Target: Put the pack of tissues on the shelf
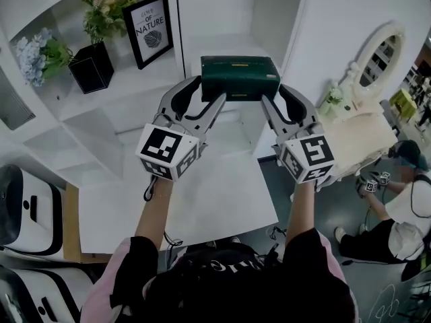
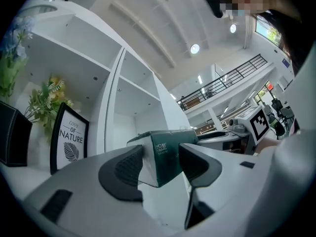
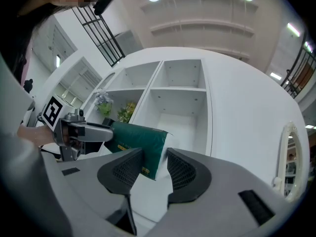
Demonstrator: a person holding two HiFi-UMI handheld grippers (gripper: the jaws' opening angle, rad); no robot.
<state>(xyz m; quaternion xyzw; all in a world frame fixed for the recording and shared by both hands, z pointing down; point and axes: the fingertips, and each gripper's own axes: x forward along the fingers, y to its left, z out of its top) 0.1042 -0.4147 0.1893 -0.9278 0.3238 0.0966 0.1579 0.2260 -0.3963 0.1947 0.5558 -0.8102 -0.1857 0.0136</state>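
Note:
The pack of tissues point(image 1: 240, 77) is a dark green soft block, held level in the air between both grippers in front of an open white shelf compartment point(image 1: 232, 46). My left gripper point(image 1: 206, 98) is shut on the pack's left end. My right gripper point(image 1: 277, 101) is shut on its right end. In the left gripper view the pack's corner point(image 2: 165, 149) sits between the dark pads of the left gripper point(image 2: 160, 164). The right gripper view shows the other end of the pack point(image 3: 136, 142) pinched by the right gripper point(image 3: 154, 166), with empty white shelves point(image 3: 180, 102) behind.
A framed "Nature" print point(image 1: 148, 30), a black vase of flowers point(image 1: 91, 66) and blue flowers point(image 1: 37, 52) fill the shelves at left. Below lies a white ledge point(image 1: 222, 194). A white vanity with an oval mirror point(image 1: 377, 59) stands right; a person point(image 1: 404, 207) crouches lower right.

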